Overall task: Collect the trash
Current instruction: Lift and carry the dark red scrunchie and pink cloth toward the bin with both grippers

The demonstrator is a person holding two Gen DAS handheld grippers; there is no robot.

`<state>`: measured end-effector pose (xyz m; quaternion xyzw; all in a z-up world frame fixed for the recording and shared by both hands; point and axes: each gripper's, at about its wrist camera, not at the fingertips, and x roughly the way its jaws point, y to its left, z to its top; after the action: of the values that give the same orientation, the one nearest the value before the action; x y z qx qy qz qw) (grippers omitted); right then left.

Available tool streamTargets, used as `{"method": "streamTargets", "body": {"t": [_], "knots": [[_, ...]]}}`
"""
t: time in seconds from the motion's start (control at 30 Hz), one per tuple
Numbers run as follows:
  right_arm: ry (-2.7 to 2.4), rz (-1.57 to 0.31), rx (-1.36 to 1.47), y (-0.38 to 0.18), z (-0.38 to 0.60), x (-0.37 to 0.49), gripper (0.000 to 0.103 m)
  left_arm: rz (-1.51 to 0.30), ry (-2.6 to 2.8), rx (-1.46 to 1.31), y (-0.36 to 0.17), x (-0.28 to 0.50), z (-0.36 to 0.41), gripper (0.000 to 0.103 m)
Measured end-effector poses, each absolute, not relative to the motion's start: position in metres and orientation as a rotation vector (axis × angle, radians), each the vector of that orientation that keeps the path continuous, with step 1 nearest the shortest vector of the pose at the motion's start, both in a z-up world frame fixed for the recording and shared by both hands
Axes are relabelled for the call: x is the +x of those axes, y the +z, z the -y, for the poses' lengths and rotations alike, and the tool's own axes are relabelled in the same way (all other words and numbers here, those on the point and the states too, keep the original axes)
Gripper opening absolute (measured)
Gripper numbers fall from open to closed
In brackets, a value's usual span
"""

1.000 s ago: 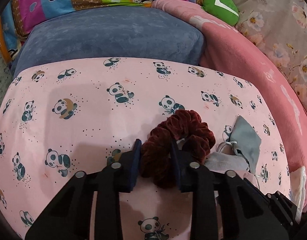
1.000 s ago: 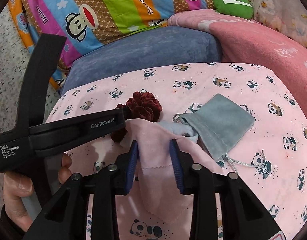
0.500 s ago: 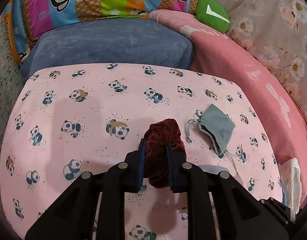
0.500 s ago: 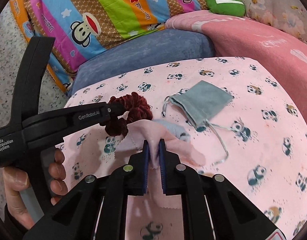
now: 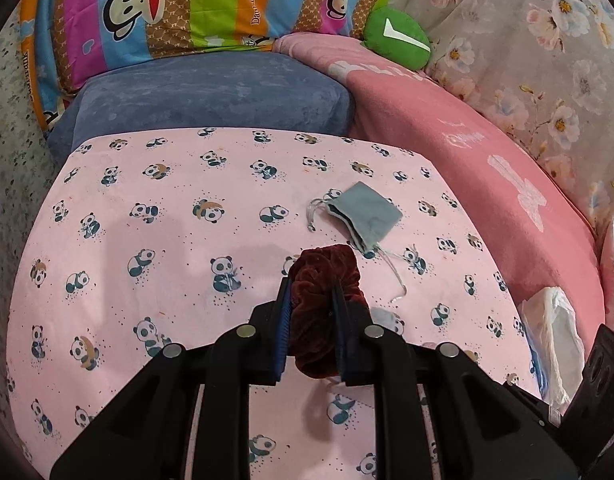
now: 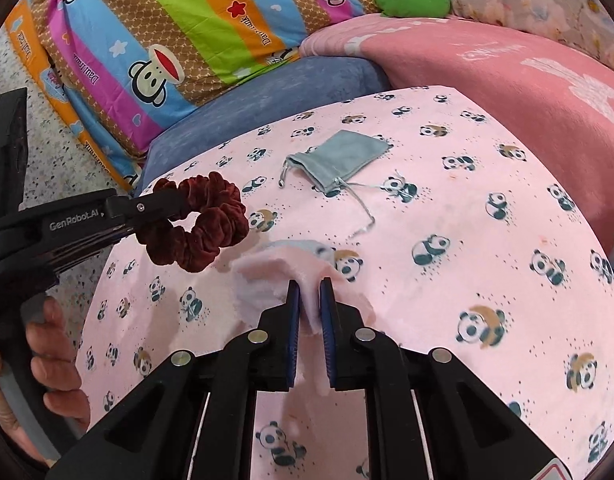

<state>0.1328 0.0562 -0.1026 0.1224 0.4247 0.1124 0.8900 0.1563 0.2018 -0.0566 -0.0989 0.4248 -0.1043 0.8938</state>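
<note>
A dark red velvet scrunchie (image 5: 319, 312) hangs clear of the panda-print sheet (image 5: 147, 240), and my left gripper (image 5: 311, 284) is shut on it. In the right wrist view the same scrunchie (image 6: 203, 236) dangles from the left gripper (image 6: 175, 204) at the left, with a hand around the handle. My right gripper (image 6: 307, 284) pinches a fold of a pale pink cloth (image 6: 267, 276), lifted off the sheet. Its jaws are opening slightly, though the pads still press on the cloth between them. A grey drawstring pouch (image 5: 367, 212) lies flat on the sheet beyond both grippers.
A crumpled white plastic bag (image 5: 555, 332) lies at the sheet's right edge. A blue cushion (image 5: 211, 92) and a striped monkey-print pillow (image 5: 195, 4) sit behind. A pink blanket (image 5: 487, 168) and a green plush (image 5: 399, 36) are at the right. Speckled floor (image 6: 47, 152) lies left.
Both grippers rose and drew back from the pouch. The left one closed tighter on the scrunchie and lifted it. The right one shut on the pink cloth and raised it.
</note>
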Motion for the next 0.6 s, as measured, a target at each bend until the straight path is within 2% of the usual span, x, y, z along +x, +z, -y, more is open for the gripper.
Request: {"method": "streamTargets", "body": {"t": [0.1,0.2,0.6], "knots": [[0.238,-0.885,0.263,-0.103,-0.052,0.127,0.014,-0.881,-0.226,-0.204,-0.054,0.148,-0.196,0.018],[0.246,-0.882,0.246,-0.102,-0.051,0.120,0.004,-0.879,-0.231,-0.200,-0.052,0.143,-0.192,0.018],[0.216,-0.774,0.286,-0.064,-0.028,0.099,0.004,-0.851,-0.261,-0.164,-0.033,0.125,-0.167,0.018]]}}
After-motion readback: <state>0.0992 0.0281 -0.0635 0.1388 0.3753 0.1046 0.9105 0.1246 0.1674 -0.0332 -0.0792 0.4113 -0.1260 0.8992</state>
